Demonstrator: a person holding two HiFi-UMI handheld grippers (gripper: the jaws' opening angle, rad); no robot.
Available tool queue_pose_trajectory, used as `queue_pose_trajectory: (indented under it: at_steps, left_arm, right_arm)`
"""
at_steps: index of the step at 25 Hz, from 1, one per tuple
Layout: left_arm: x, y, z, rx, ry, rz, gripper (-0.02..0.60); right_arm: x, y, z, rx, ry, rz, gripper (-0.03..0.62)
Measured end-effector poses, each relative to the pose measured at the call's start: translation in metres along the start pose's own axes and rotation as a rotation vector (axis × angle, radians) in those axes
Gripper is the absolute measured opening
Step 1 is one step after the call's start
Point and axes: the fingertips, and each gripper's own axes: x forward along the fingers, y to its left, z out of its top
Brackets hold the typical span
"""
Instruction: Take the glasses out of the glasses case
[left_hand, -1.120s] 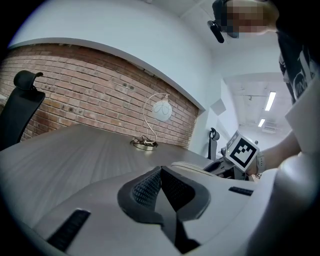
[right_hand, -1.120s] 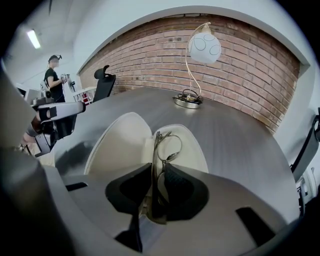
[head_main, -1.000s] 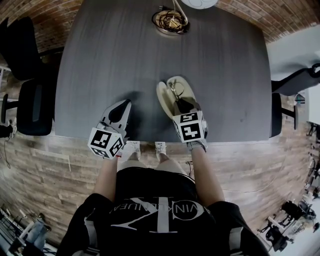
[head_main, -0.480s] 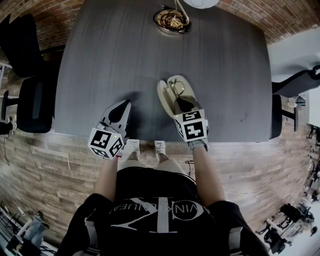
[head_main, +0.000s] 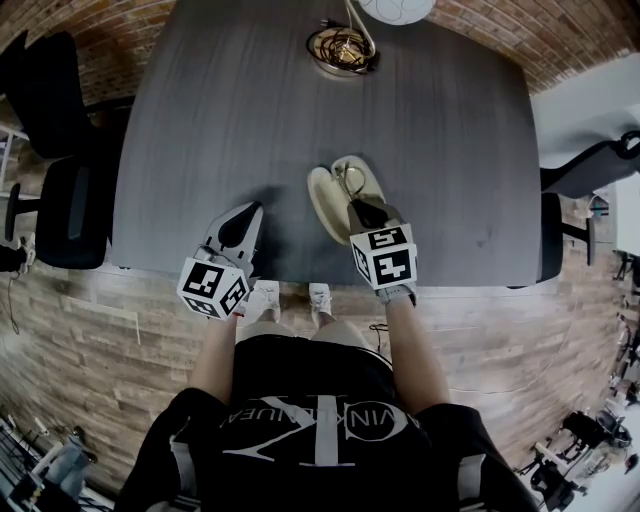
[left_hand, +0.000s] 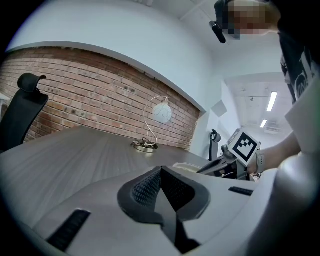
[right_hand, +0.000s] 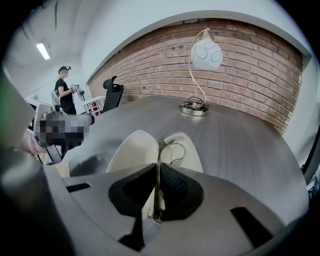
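A cream glasses case lies open on the dark table, its two halves spread. Thin metal-framed glasses stand on edge over the case, pinched between the jaws of my right gripper, which is shut on them. In the head view the right gripper sits at the case's near end, with the glasses sticking out beyond it. My left gripper rests at the table's front edge left of the case, its jaws shut with nothing between them.
A desk lamp with a white globe and a coiled base stands at the far side of the table. Black office chairs sit to the left and one to the right. A person stands far off.
My right gripper has drawn back a little toward me with the glasses in it, so more of the case shows. The left gripper has stayed put.
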Motion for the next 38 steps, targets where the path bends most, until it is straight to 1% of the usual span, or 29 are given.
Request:
queue_pose_trajectory:
  at_steps: [4,11,16,24,31,38]
  left_arm:
    - [-0.003,-0.001,0.004,0.005,-0.006,0.000,0.015]
    - [-0.006,-0.004,0.009,0.015,-0.011,0.001,0.015]
    - [-0.007,-0.005,0.014,0.023,-0.021,0.002,0.015]
    - [-0.012,0.002,0.027,0.038,-0.037,0.025,0.015]
    - [-0.013,0.005,0.038,0.051,-0.050,0.032,0.015]
    - [-0.012,0.004,0.048,0.065,-0.063,0.030,0.015]
  right_arm:
    - [-0.006,0.002,0.003,0.015,-0.027,0.012,0.040]
    - [-0.021,0.003,0.015,0.050,-0.109,0.041,0.040]
    - [-0.031,0.002,0.024,0.036,-0.158,0.042,0.039]
    - [-0.046,0.002,0.043,0.051,-0.248,0.059,0.038]
    - [-0.058,-0.003,0.054,0.090,-0.309,0.060,0.038]
    - [-0.073,-0.009,0.064,0.105,-0.369,0.053,0.038]
